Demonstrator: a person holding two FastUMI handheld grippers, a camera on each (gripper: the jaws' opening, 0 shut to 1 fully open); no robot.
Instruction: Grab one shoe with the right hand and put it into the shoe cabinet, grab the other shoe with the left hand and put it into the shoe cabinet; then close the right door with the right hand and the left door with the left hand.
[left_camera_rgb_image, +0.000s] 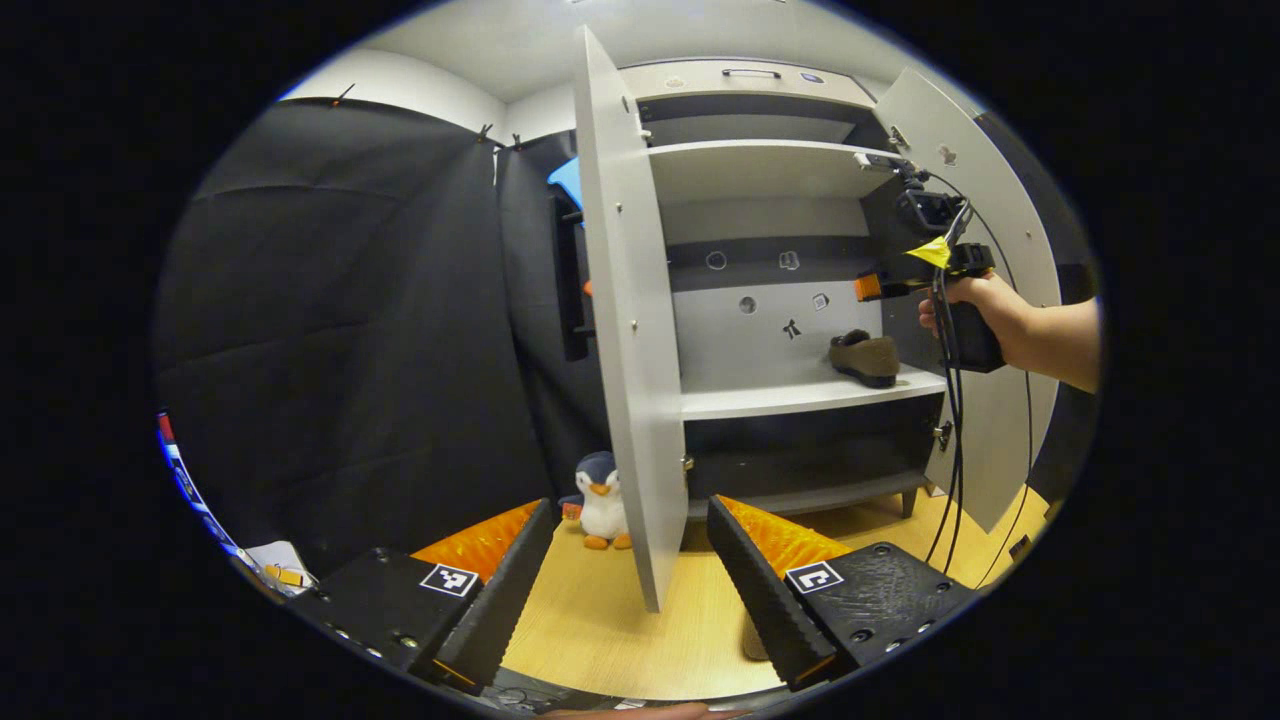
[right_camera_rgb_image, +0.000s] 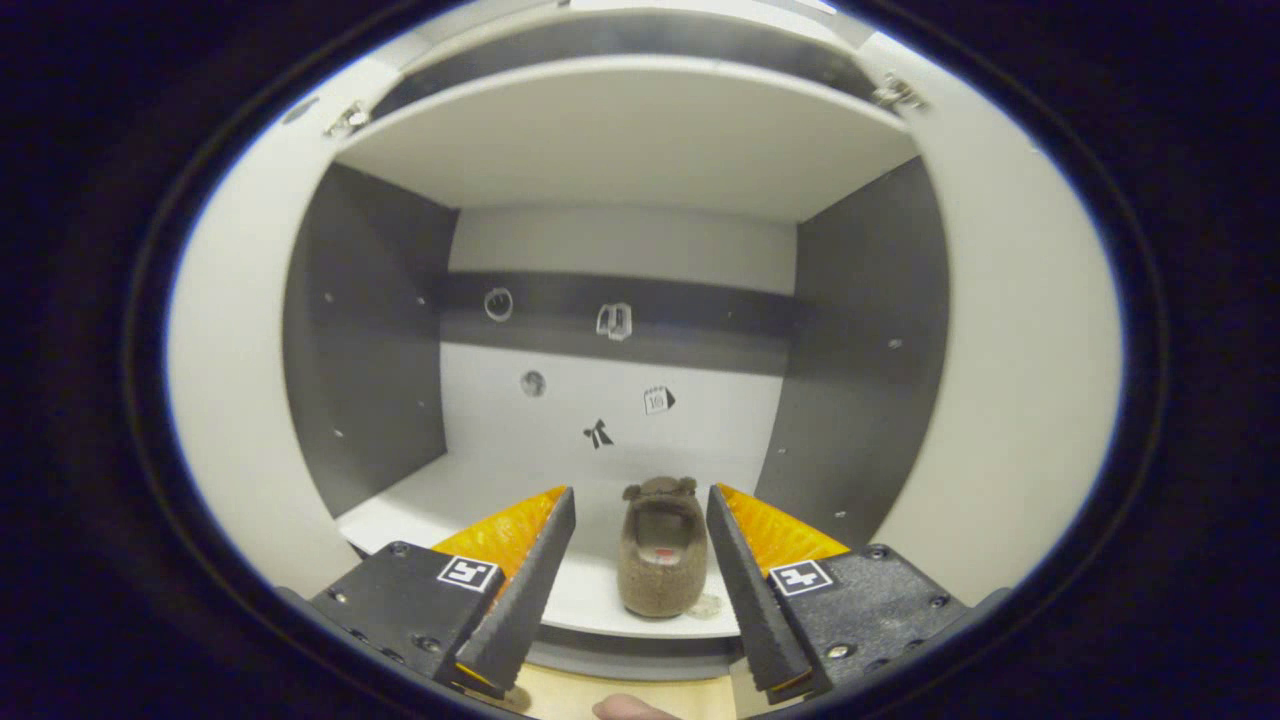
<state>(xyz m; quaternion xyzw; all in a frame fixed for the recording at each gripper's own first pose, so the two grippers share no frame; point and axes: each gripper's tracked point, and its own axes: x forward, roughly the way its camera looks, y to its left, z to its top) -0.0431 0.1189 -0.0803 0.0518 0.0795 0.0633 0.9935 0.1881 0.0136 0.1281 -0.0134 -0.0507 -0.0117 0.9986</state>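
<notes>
Right gripper (right_camera_rgb_image: 640, 560), at the bottom of the right gripper view, stands with its fingers spread wide and nothing pressed between them; the brown shoe (right_camera_rgb_image: 661, 548) shows in the gap, resting on the white shelf (right_camera_rgb_image: 420, 515) beyond the tips and not touched by either finger. I'd say the first shoe is placed and the tool is at the release. To finish this well, it should back straight out along its own line, jaws kept apart, so neither finger clips the shoe or drags it toward the shelf's front lip, which it sits quite near.

Left gripper (left_camera_rgb_image: 630, 575), low in the left gripper view, is likewise open and empty, hanging over the wooden floor (left_camera_rgb_image: 620, 640). A toy penguin (left_camera_rgb_image: 601, 500) stands just past it at the foot of the left door (left_camera_rgb_image: 620, 330), which hangs ajar. Farther in, right of centre, the shoe lies on the middle shelf of the shoe cabinet (left_camera_rgb_image: 760, 110), with the other gripper and a hand (left_camera_rgb_image: 985, 315) just above and to its right, before the open right door (left_camera_rgb_image: 1000, 200).

The shoe's long axis runs front to back on the shelf: its heel opening faces the cabinet's front, its toe the back panel. It sits flat on its sole, toward the right side wall.
</notes>
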